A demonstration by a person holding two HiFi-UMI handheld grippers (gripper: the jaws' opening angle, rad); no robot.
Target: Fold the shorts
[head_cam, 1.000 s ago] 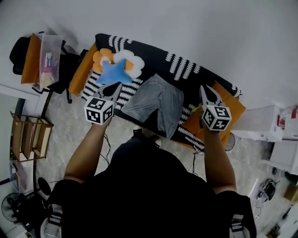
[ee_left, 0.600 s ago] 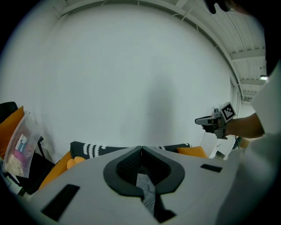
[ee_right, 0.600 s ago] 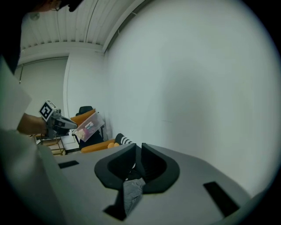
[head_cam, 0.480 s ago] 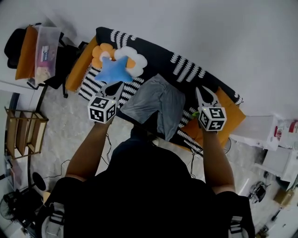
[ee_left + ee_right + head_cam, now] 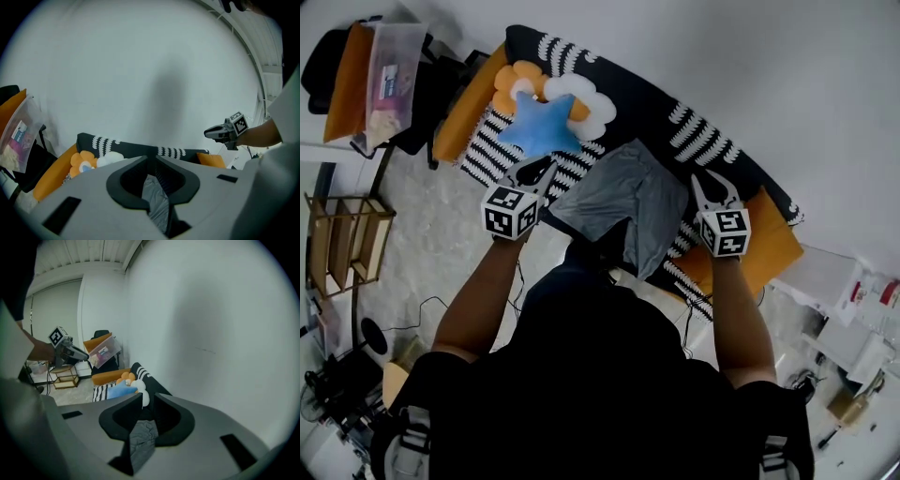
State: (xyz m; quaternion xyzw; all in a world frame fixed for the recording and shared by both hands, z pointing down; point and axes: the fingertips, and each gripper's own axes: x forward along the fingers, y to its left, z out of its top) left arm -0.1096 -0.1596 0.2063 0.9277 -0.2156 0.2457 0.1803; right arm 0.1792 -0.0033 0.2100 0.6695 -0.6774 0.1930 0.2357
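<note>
**A:** Fingers?

**B:** Left gripper [image 5: 544, 166] and right gripper [image 5: 712, 182]: both jaws have just been opening. The gaps are narrow, with nothing between them.

**A:** The shorts?

**B:** The grey shorts [image 5: 628, 200] lie spread on the black patterned cover [image 5: 649, 101], between the grippers and untouched.

**A:** Obstructions?

**B:** A blue star cushion [image 5: 539, 131] lies just beyond the left gripper, a flower cushion [image 5: 581, 101] behind it. An orange cushion [image 5: 771, 246] lies beside the right gripper. The person's body [image 5: 600, 375] hides the shorts' near hem.

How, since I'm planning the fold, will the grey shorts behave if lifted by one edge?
Probably floppy: the grey shorts lie flat and softly creased on the sofa, so they'd sag. Likely light, being thin-looking cloth.
</note>
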